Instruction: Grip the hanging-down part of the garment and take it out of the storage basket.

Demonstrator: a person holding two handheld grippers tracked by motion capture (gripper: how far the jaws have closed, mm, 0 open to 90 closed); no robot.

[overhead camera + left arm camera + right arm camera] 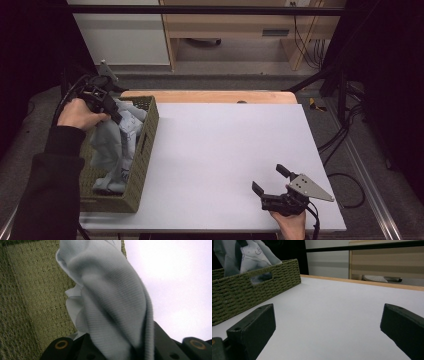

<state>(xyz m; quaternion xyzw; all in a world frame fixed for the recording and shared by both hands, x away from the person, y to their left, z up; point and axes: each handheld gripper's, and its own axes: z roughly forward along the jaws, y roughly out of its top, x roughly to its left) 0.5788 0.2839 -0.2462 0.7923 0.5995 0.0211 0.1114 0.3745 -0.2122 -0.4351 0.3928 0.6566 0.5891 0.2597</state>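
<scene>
A pale grey-blue garment [112, 142] hangs out of a green woven basket [145, 150] at the table's left edge. My left gripper [112, 111] is shut on the garment's upper end above the basket's far part. In the left gripper view the ribbed cloth [112, 305] rises from between the jaws, with the basket's weave [32, 302] behind it. My right gripper [270, 180] rests low near the table's front right, open with nothing between its jaws. The right gripper view looks across the white table [337, 315] at the basket [249, 287] and the cloth [244, 255].
The white table top [225, 145] stretches from the basket to the right edge. A wooden strip [210, 96] runs along its far side. Cables [345, 135] lie on the floor at the right, and a wooden cabinet [240, 25] stands behind the table.
</scene>
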